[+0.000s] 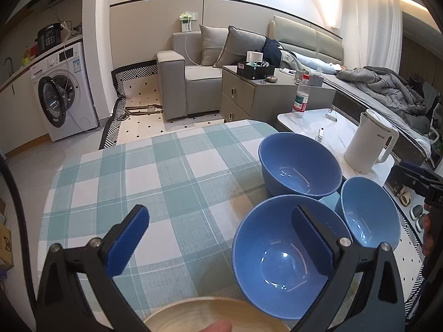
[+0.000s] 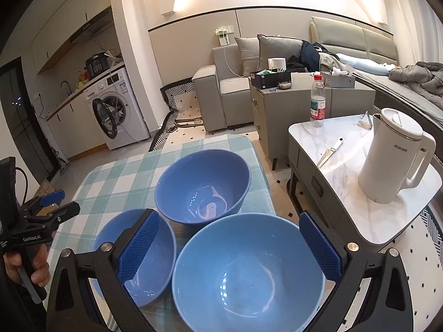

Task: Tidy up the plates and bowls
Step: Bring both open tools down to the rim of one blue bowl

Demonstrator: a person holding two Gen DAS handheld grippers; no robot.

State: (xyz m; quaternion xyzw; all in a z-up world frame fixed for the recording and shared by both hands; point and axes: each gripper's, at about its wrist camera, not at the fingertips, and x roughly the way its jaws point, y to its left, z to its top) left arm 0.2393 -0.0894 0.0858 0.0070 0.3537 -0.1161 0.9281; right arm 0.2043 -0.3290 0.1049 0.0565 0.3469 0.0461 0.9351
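Standing close together on the checked tablecloth [image 1: 155,171] are three blue bowls, all upright: the far bowl [image 2: 203,185], the near left bowl [image 2: 155,254] and the near right bowl [image 2: 246,274]. The left gripper [image 1: 218,244] is held with its fingers spread wide apart, nothing between them, above the cloth beside the near left bowl. A pale wooden plate [image 1: 210,315] is seen just below it. The right gripper [image 2: 228,249] is likewise held wide apart, over the near right bowl. A white kettle [image 2: 393,157] is seen on the marble side table [image 2: 346,171].
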